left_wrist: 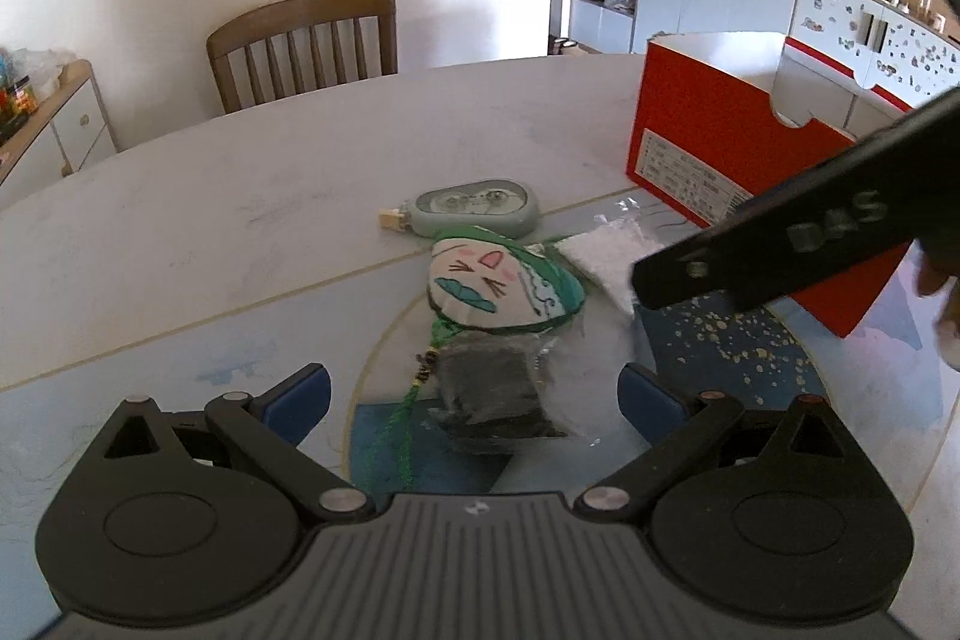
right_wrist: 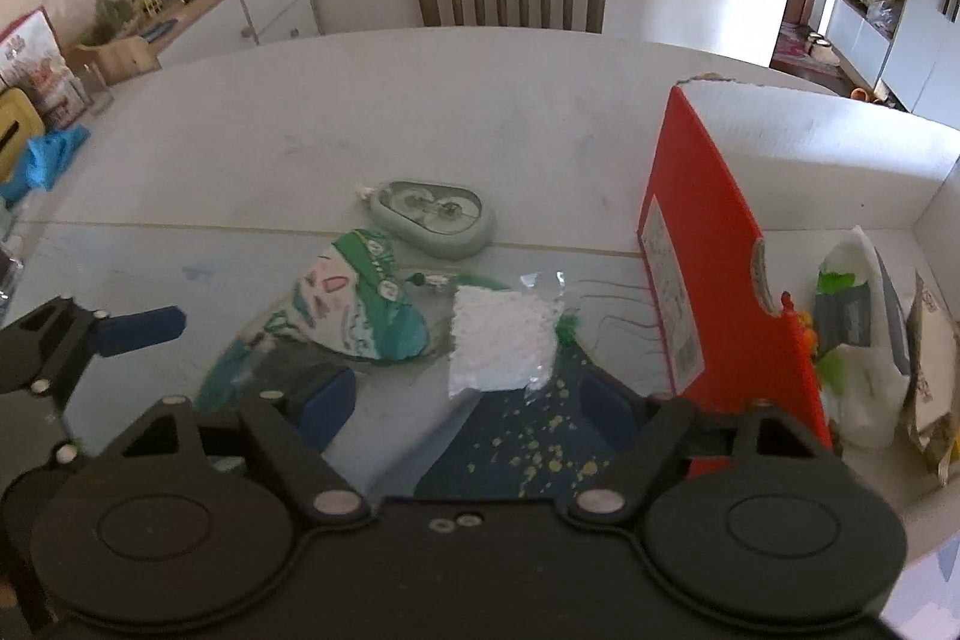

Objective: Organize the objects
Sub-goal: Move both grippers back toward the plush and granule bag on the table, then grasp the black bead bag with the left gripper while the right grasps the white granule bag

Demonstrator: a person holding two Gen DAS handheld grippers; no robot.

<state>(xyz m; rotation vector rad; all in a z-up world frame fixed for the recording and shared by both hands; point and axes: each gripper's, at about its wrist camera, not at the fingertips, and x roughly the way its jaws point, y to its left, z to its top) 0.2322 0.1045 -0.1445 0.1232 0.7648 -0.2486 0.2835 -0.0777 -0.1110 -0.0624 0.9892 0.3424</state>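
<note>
Round table (left_wrist: 210, 220), white packet (right_wrist: 504, 346) just beyond right gripper (right_wrist: 468, 409) — fingers spread, empty.

Cat-face pouch (left_wrist: 498, 289) flat on table, white bag (right_wrist: 504, 346) beside

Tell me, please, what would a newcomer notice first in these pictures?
Probably the red box, standing open at the right of the white table, with packets already inside. Next, the painted green-and-white pouch at the middle, between the grey-green tape dispenser behind it and a dark packet in front.
</note>
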